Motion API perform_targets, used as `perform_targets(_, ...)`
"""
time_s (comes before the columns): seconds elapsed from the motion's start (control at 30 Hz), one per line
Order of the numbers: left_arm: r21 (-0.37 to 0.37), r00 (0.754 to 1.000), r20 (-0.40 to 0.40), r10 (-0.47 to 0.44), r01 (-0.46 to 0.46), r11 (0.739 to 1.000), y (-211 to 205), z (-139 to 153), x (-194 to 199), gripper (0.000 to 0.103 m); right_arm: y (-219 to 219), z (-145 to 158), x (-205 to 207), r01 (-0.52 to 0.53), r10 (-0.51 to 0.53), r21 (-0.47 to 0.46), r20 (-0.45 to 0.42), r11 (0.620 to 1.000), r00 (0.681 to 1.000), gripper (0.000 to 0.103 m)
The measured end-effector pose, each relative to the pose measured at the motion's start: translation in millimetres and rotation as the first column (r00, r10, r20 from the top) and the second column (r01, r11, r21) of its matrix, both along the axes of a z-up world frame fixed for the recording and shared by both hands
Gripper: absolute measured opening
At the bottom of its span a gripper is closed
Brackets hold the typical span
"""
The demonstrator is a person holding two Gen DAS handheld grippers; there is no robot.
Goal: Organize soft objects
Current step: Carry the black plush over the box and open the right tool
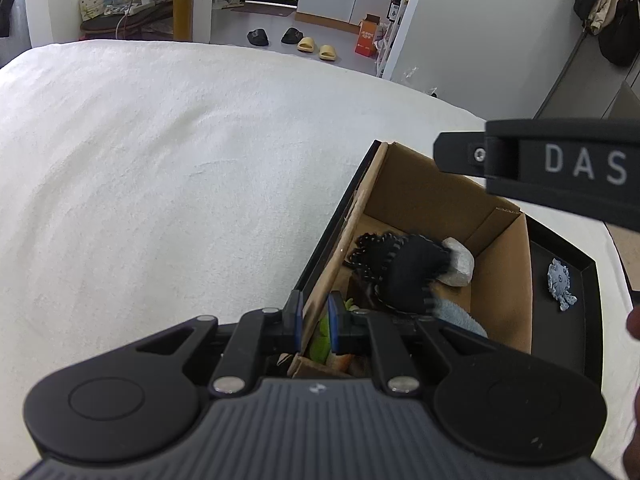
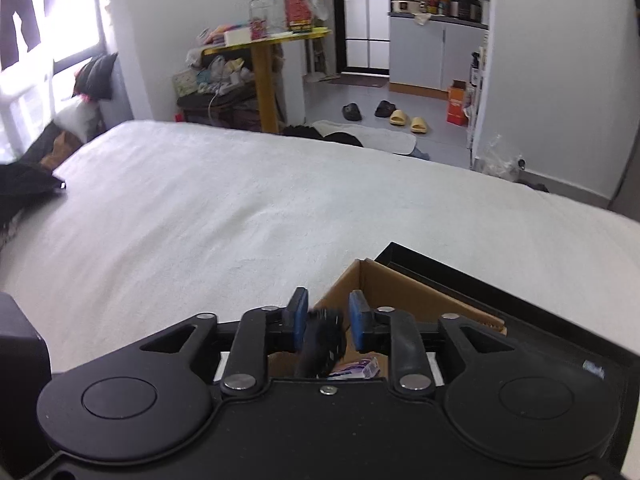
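Note:
An open cardboard box (image 1: 416,188) sits inside a black tray (image 1: 568,264) on the white bed (image 1: 160,160). Inside lie a black soft toy with stitched edges (image 1: 404,272), a grey soft lump (image 1: 460,264), something light blue (image 1: 456,314) and something green (image 1: 324,340). My left gripper (image 1: 315,320) straddles the box's left wall, its jaws a little apart on either side of the cardboard. My right gripper (image 2: 327,326) hangs above the box (image 2: 404,292) with a blurred black soft thing (image 2: 322,344) between its spread jaws, apparently loose. A small blue-grey toy (image 1: 560,280) lies in the tray.
The bed's far edge (image 2: 280,136) gives onto a grey floor with slippers (image 2: 408,120) and an orange box (image 2: 456,104). A yellow table (image 2: 264,48) with clutter stands beyond. Dark cushions (image 2: 28,184) lie at the bed's left.

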State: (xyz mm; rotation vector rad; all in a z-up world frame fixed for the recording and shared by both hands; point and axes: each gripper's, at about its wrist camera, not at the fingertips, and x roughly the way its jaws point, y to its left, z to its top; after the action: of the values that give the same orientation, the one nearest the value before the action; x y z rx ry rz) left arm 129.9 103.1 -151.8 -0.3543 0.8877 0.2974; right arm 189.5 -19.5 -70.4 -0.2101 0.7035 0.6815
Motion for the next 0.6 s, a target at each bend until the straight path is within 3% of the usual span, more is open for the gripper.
perform_targets(0.4,0.045,1.0,-0.029,-0.009,0.011,0.999,-6,2,3,0.017,-4,2,-5,-0.039,0.043,-0.136,0.024,0.99,0.999,0.058)
perform_targets(0.6,0.107,0.997,-0.072,-0.011,0.018,0.994,-16,4,9,0.027,-20,0,-7,-0.03,0.034,-0.158,0.026,0.987,0.999,0.066)
